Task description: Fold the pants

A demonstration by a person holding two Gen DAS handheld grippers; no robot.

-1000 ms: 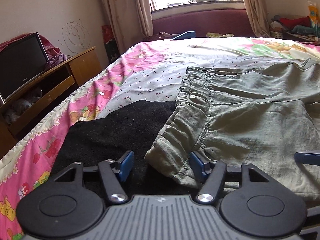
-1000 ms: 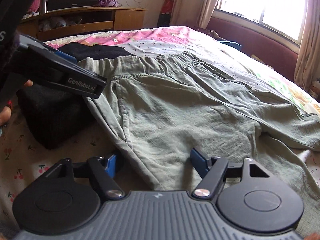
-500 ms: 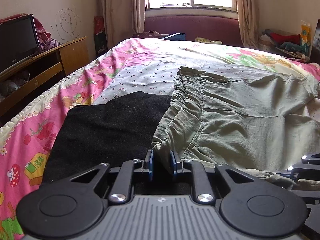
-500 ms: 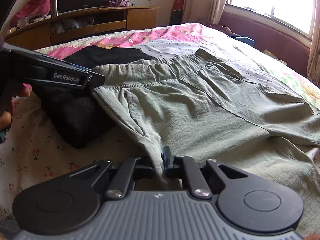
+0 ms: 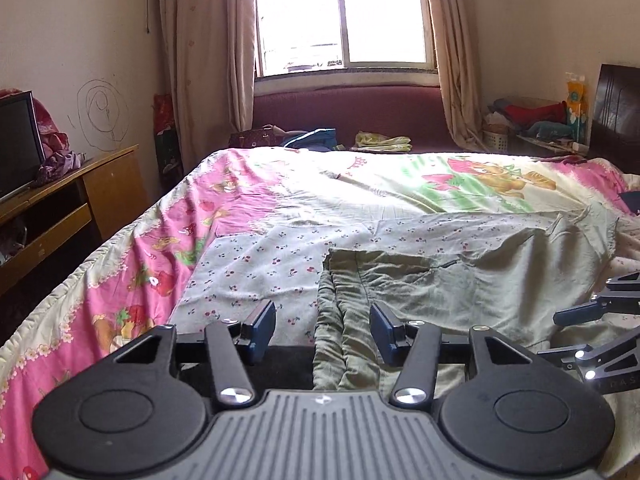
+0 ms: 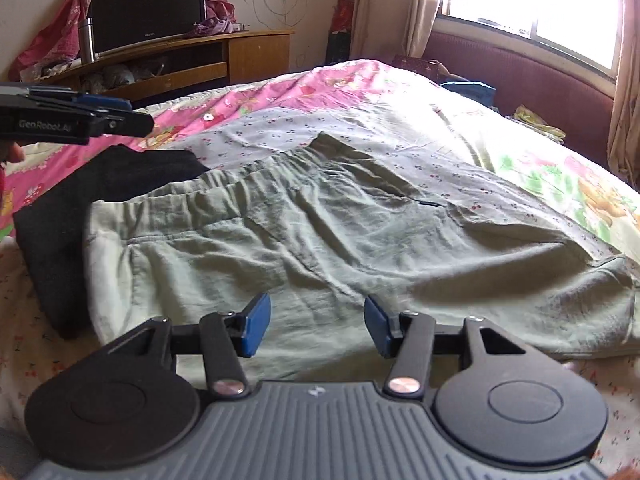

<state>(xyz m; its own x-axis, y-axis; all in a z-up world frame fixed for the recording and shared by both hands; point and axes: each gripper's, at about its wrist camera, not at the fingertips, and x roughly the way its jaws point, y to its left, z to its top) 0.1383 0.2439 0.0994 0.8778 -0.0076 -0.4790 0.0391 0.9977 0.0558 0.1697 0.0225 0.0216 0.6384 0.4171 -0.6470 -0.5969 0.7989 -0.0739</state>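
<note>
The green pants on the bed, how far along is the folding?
Done: the green pants look folded once lengthwise, waistband doubled beside the black garment. In hand: nothing; the left gripper and right gripper have just been opening their jaws, pads clear of the cloth. Left: fold the legs up toward the waistband and tidy.

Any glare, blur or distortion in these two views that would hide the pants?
Left wrist view: the window is blown out and walls bow with fisheye, but the green pants read sharp. Right wrist view: window glare washes the bedspread; slight blur on the pants' right side.
</note>
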